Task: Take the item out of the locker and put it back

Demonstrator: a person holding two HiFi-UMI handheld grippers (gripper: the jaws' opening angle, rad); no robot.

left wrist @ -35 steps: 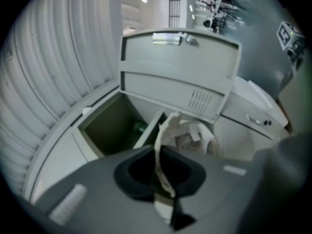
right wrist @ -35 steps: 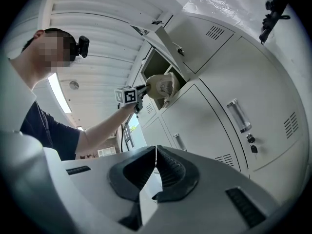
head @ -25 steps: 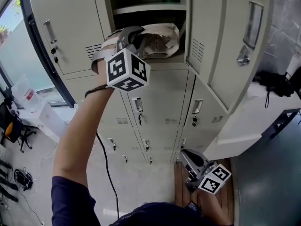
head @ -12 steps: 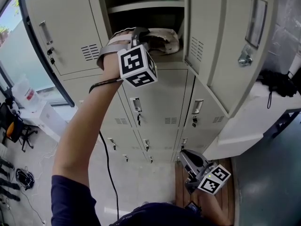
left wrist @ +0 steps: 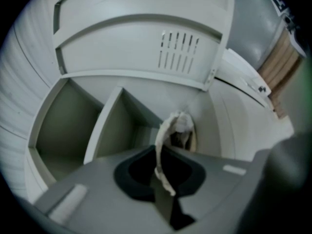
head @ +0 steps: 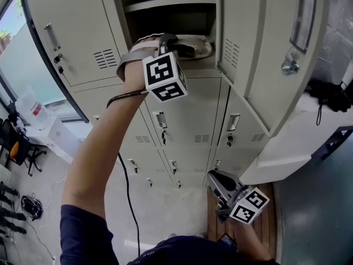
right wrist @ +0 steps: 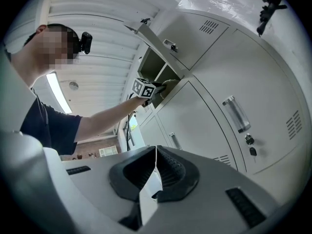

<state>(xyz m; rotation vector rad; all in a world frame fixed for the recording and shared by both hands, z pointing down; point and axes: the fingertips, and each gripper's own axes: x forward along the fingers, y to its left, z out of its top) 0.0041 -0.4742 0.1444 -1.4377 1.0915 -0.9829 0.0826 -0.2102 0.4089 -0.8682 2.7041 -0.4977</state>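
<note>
Left gripper point(head: 168, 42) reaches into the open locker point(head: 126, 15) — jaws pinched narrow on an edge of the crumpled pale bag point(head: 194, 44), which sits inside the compartment. Right gripper point(head: 218, 182) hangs low — jaws together, empty.

open door point(head: 259, 48) beside locker bay point(head: 160, 24)

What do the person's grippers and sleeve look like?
The left gripper and right gripper are grey with dark jaws; each carries a white cube with black square markers. A black cable runs by the left arm. The sleeve is dark navy.
</note>
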